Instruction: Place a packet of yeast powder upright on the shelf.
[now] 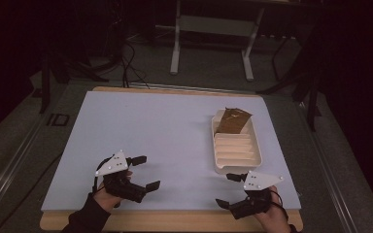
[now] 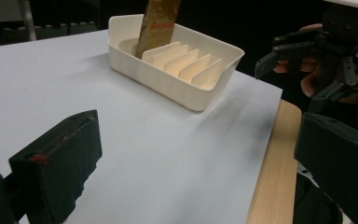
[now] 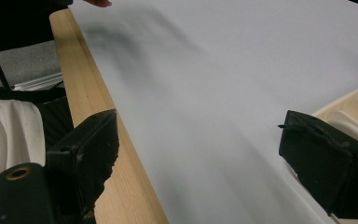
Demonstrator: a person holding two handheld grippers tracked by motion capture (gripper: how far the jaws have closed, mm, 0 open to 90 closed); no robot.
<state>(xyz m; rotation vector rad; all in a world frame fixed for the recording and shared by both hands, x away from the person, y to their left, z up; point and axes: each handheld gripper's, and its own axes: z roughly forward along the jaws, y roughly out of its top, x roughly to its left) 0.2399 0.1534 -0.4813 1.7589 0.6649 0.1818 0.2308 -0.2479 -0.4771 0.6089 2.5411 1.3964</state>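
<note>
Dim workroom; pale surface [image 1: 150, 145] on a wooden board, floor and a metal frame stand beyond.

Item one: brown packet [image 1: 233, 120], upright and leaning in the far slot of the tray, orange lettering on its face in the left gripper view [image 2: 158, 21].

Item two: cream slotted tray [image 1: 255, 145], toward the surface's right side, its nearer slots bare.

Item three: right gripper [image 1: 229, 190], near edge of the surface, just short of the tray's near end; jaws spread wide, nothing between them.

Item four: left gripper [image 1: 145, 172], near-left part of the surface, well apart from the tray; jaws likewise wide and unloaded.

Risk note: the packet stands loosely and looks thin. A reach from the right gripper could clip the tray's near rim and slide the light tray. A pinch on the packet's upper edge alone could crumple it or tip it out of its slot.
</note>
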